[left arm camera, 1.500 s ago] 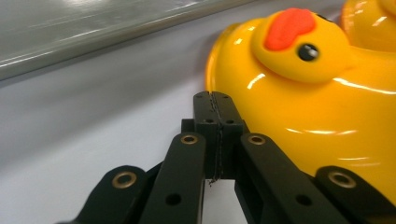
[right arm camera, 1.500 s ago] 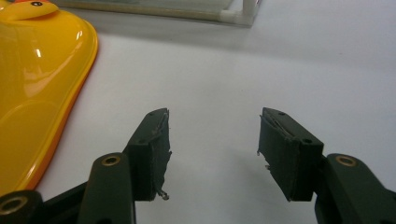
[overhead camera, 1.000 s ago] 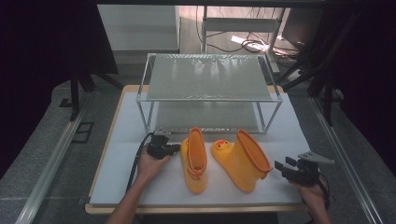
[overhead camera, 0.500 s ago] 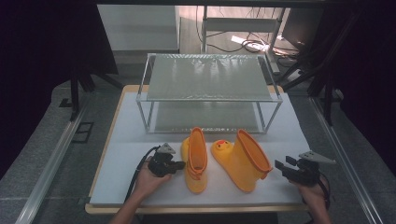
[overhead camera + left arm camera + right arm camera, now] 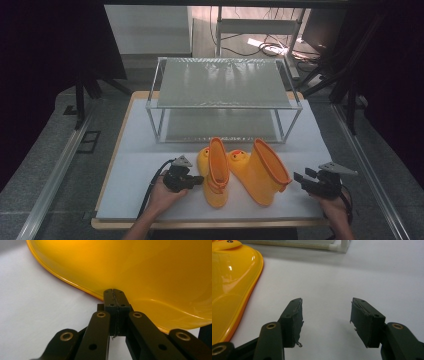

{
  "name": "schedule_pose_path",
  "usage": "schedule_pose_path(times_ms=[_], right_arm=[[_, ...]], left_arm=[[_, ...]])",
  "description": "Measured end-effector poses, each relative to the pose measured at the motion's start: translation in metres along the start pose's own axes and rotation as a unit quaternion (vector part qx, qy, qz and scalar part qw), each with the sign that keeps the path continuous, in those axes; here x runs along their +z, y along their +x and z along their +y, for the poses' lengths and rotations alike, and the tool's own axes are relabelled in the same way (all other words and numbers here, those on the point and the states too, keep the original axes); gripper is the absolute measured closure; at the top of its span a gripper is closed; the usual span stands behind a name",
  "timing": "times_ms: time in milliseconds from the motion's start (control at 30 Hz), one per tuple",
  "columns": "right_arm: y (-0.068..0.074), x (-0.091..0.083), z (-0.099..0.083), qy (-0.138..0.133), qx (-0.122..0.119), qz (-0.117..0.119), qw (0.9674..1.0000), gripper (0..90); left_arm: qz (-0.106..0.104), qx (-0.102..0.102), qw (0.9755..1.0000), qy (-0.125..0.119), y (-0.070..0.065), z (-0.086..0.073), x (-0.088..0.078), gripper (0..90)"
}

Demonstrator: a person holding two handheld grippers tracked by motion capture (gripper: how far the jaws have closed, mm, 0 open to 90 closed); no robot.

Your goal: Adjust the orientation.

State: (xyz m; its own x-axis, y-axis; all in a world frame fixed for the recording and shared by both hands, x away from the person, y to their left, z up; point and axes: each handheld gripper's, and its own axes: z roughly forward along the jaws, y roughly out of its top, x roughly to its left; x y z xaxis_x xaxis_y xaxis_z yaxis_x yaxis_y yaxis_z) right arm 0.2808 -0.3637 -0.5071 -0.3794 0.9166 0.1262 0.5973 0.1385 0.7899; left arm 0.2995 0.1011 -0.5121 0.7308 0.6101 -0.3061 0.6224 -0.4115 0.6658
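Two yellow rubber boots lie on their sides on the white table top (image 5: 135, 175). In the high view the left boot (image 5: 216, 175) is beside the right boot (image 5: 262, 172), which has a duck face at its toe. My left gripper (image 5: 200, 179) is shut with nothing between its jaws. In the left gripper view its tips (image 5: 113, 293) meet the left boot's glossy side (image 5: 150, 270). My right gripper (image 5: 299, 179) stands open to the right of the right boot, apart from it. In the right gripper view, bare table lies between its jaws (image 5: 325, 315), with the right boot (image 5: 229, 277) at the left.
A two-level rack (image 5: 225, 90) with a metal frame and frosted shelves stands behind the boots; one foot of it (image 5: 338, 246) is in the right gripper view. Dark stands and cables surround the table.
My left gripper has moved toward the near edge and slightly right, ending with its tips at the left boot. The right gripper and both boots have stayed put.
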Motion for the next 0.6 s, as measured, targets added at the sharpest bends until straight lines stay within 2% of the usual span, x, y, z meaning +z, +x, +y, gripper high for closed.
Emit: schedule_pose_path(times_ms=[100, 200, 333, 500, 600], right_arm=[[0.001, 0.000, 0.000, -0.001, 0.001, 0.001, 1.0000, 42.5], [0.001, 0.001, 0.001, 0.002, -0.002, 0.001, 1.0000, 42.3], [0.000, -0.001, 0.000, -0.001, 0.002, 0.000, 1.0000, 42.4], [-0.002, -0.002, 0.000, -0.002, 0.004, -0.002, 1.0000, 42.4], [0.000, -0.001, 0.001, 0.000, 0.001, 0.000, 1.0000, 42.4]], left_arm=[[-0.003, 0.007, 0.9999, 0.006, -0.004, 0.002, 0.003, 90.0], [-0.019, 0.025, 0.9994, 0.015, -0.015, 0.009, 0.013, 90.0], [-0.029, 0.030, 0.9990, 0.016, -0.020, 0.011, 0.018, 90.0], [-0.036, 0.022, 0.9990, 0.012, -0.018, 0.010, 0.019, 90.0], [-0.037, 0.025, 0.9990, 0.012, -0.019, 0.011, 0.021, 90.0]])
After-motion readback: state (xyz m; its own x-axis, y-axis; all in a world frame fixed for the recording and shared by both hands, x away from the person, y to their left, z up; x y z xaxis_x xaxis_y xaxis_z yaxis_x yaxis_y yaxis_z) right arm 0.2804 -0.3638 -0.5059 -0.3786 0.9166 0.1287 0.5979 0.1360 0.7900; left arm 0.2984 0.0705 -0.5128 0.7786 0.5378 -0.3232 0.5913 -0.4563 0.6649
